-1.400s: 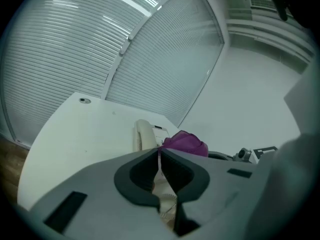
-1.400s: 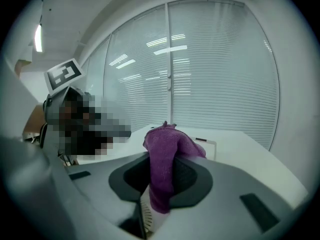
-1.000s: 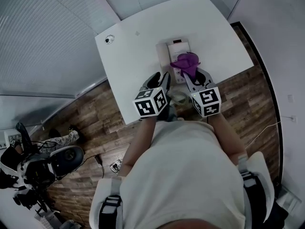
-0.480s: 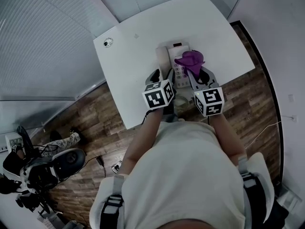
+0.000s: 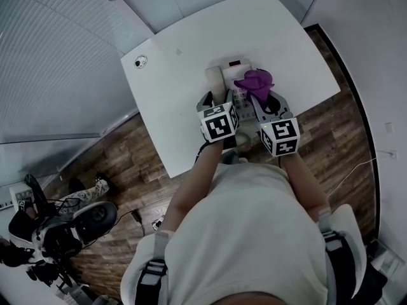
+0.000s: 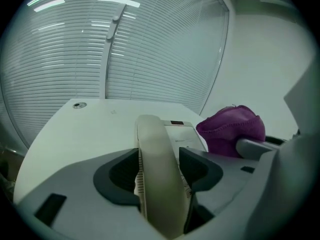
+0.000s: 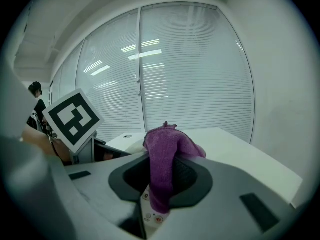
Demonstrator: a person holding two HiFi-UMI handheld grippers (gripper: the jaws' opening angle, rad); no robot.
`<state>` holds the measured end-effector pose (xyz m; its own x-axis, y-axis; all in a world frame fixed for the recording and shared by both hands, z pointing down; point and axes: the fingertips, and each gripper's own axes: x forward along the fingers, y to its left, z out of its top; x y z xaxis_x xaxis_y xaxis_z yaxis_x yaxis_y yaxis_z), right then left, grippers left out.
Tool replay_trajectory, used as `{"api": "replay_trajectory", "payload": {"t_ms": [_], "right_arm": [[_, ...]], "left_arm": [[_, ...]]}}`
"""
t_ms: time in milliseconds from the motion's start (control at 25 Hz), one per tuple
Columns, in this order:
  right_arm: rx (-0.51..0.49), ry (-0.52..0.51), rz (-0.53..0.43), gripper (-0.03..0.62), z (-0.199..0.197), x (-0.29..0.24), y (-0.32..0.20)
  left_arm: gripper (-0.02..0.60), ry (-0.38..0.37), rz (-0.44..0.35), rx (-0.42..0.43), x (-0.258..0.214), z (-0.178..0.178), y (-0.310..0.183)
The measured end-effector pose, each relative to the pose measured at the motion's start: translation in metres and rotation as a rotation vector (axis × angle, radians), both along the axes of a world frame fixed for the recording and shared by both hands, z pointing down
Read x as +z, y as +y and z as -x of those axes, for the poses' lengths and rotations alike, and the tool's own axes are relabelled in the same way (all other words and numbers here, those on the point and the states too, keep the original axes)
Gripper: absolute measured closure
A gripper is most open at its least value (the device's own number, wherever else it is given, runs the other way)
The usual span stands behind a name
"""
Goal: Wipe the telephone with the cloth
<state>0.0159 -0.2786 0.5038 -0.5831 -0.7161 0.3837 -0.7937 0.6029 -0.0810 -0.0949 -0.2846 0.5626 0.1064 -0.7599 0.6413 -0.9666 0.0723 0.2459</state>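
Though unclear overhead, left fingers (image 6: pixel 120 176), just opened, straddle handset (image 6: pixel 157 174); right fingers (image 7: pixel 192 176) clench cloth (image 7: pixel 162 169).

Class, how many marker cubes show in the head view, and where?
2. One cube rides the left gripper, its fingers just opening around the handset; the other rides the right gripper holding the purple cloth.

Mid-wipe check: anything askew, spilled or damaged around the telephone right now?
Nothing stands out. The telephone lies flat on the white table, handset resting on it between the left gripper's fingers, which have just been opening. The purple cloth is pinched in the right gripper. No spill or damage shows.
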Motion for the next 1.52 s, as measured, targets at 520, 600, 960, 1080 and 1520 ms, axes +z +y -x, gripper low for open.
{"api": "replay_trajectory", "payload": {"t_ms": [520, 600, 960, 1080, 1520], "right_arm": [[0.003, -0.003, 0.014, 0.508, -0.006, 0.000, 0.002], [0.002, -0.007, 0.010, 0.508, -0.007, -0.003, 0.002], [-0.011, -0.039, -0.033, 0.508, -0.012, -0.022, 0.011], [-0.022, -0.047, -0.048, 0.508, -0.011, -0.027, 0.015], [-0.056, -0.059, -0.088, 0.508, -0.014, -0.045, 0.033]], "left_arm": [[0.348, 0.018, 0.009, -0.053, 0.002, 0.001, -0.001], [0.351, 0.050, 0.007, -0.056, 0.000, 0.002, -0.001], [0.356, 0.177, -0.053, -0.052, -0.020, -0.004, 0.014], [0.356, 0.226, -0.082, -0.051, -0.029, -0.006, 0.020], [0.356, 0.415, -0.156, -0.039, -0.054, -0.013, 0.062]]}}
